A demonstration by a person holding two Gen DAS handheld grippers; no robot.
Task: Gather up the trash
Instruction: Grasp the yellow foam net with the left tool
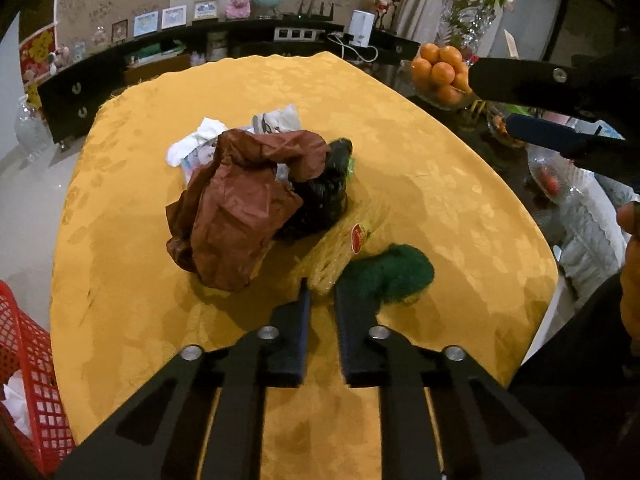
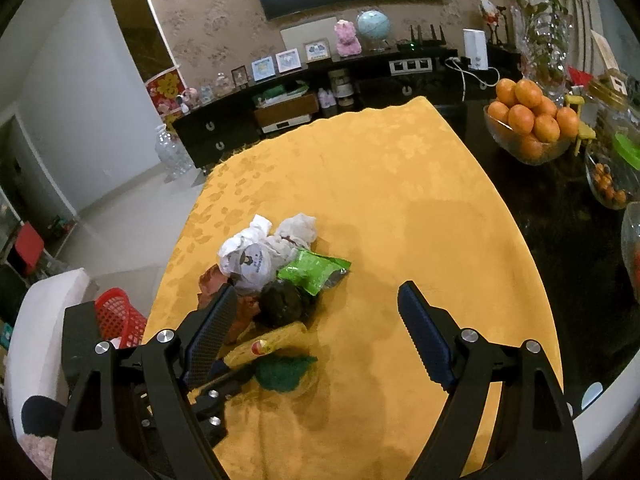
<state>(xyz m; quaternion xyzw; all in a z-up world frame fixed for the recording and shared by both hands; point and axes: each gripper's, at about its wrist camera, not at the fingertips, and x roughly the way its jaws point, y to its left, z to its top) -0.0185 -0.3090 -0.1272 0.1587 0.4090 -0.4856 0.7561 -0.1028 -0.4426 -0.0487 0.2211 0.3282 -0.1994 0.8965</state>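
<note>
Honestly, much of the trash pile is hard to sort out, since the pieces overlap. From my left wrist, the crumpled brown paper covers most of the white wrappers behind it, and the black bag hides all but a sliver of the green packet, which shows plainly only from my right wrist. My left gripper has its fingers drawn close, pinching the near end of the yellow net bag; the bag's mesh blends into the yellow tablecloth, so only its red label marks it clearly. One green scrubber lies just right of that gripper, touching the net bag.

My right gripper hangs spread wide over the near side of the pile, pinching nothing; in the left view only its two fingers enter from the right edge.

The red basket is cut off at the near left, with something white inside. I count one brown paper, one black bag, one green packet, one net bag, one scrubber, and two or three white wrappers; I cannot tell which. One bowl of oranges stands far right, off the cloth.
</note>
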